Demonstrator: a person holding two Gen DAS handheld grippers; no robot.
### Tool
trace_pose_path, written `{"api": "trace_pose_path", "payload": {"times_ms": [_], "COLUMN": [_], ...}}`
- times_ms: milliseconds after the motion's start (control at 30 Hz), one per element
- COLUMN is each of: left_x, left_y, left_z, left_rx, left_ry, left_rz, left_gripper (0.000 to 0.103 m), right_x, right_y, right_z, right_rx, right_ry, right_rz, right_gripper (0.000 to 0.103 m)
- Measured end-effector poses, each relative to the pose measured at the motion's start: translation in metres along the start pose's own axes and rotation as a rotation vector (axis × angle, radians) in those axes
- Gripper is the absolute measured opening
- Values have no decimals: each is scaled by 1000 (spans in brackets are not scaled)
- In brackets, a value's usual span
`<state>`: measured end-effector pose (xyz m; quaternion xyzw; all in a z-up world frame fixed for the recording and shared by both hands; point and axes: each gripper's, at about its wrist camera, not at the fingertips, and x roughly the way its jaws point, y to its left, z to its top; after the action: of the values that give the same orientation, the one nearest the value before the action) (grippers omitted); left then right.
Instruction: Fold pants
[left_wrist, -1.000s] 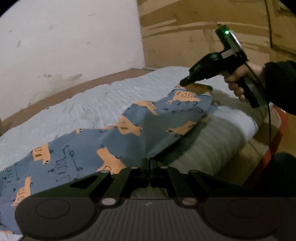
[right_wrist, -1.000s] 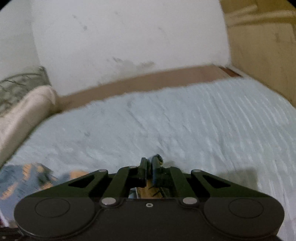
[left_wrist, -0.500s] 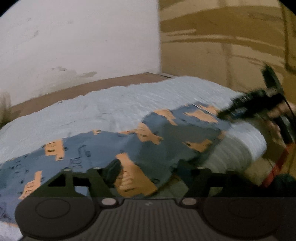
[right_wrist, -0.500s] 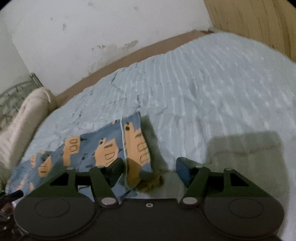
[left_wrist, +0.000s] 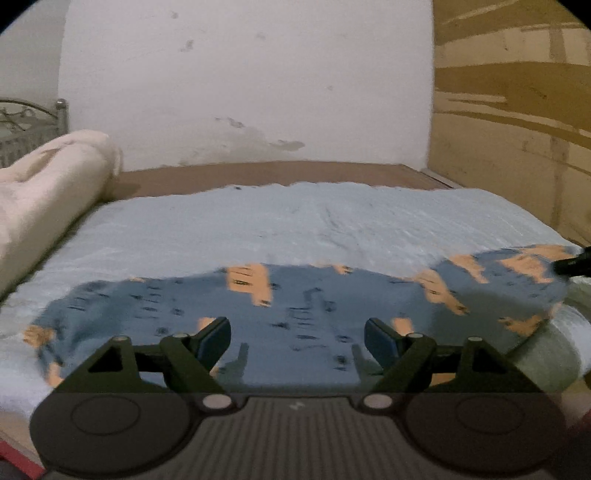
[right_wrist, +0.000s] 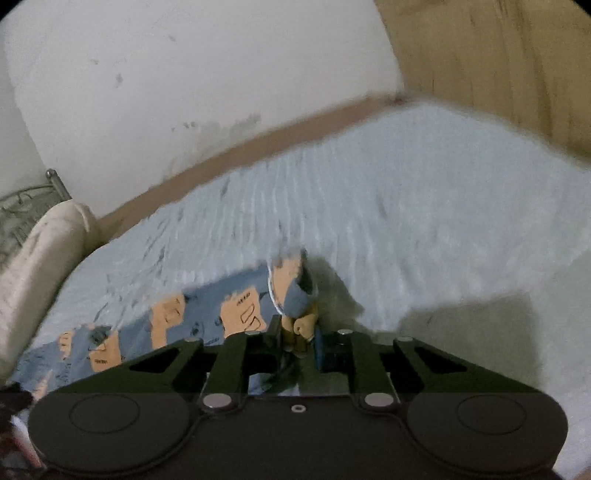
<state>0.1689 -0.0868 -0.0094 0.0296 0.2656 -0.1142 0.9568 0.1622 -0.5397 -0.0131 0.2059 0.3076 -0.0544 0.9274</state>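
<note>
Since the earlier frames, both claws have shifted: the left claw (left_wrist: 297, 341) has just been opening and hangs apart over the pants (left_wrist: 295, 299), gripping nothing. The right claw (right_wrist: 297, 338) has just been closing and is clamped on a bunched hem of the pants (right_wrist: 291, 291). The pants lie lengthwise on the bed (left_wrist: 332, 221). Step in hand, by judgement: regripping for a fold. Next, the left claw needs a hold on the near edge.

Bed (left_wrist: 332, 221) w/ pale blue cover; blue pants (left_wrist: 295, 302) lie flat, cream roll (left_wrist: 48, 192) at left.
</note>
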Motion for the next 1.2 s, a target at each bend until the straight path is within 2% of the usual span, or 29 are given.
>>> {"api": "trace_pose_path", "payload": {"times_ms": [133,300,367,433,467,533,567,600,633,733,900,967,1067,1200], "left_x": [1,15,19,18,15,8,3,-3,-7,-23,-31,-28,-21,-12], "left_y": [21,35,40,48,53,63,71,78,85,112,161,181,206,216], "left_z": [-2,-8,-9,-9,-10,-8,-7,-5,-3,3,-2,-6,-11,-14], "left_rx": [-17,4,11,11,6,-7,-14,-18,-21,-22,-21,-43,-105,-128], "left_ry": [3,69,100,112,109,92,81,67,57,29,52,69,81,52], "left_rz": [50,116,130,134,140,158,172,187,200,262,381,383,347,337], "left_gripper": [85,85,85,88,91,96,98,98,99,102,102,102,102,102], "right_x": [-33,-23,-20,-25,-30,-42,-46,-51,-52,-51,-24,-6,19,42], "right_y": [4,-16,-23,-23,-20,-10,-4,4,12,43,110,140,180,222], "right_z": [-7,-41,-49,-50,-49,-46,-45,-44,-45,-44,-54,-62,-76,-93], "right_rx": [-26,33,76,99,90,45,17,-22,-57,-154,-267,-292,-320,-320], "right_ry": [-76,7,-9,-31,-48,-97,-122,-152,-171,-194,-171,-133,-66,-3], "right_rz": [-74,-106,-88,-85,-105,-172,-196,-211,-210,-153,57,144,232,292], "right_gripper": [16,19,20,28,37,58,78,88,89,103,102,102,102,102]}}
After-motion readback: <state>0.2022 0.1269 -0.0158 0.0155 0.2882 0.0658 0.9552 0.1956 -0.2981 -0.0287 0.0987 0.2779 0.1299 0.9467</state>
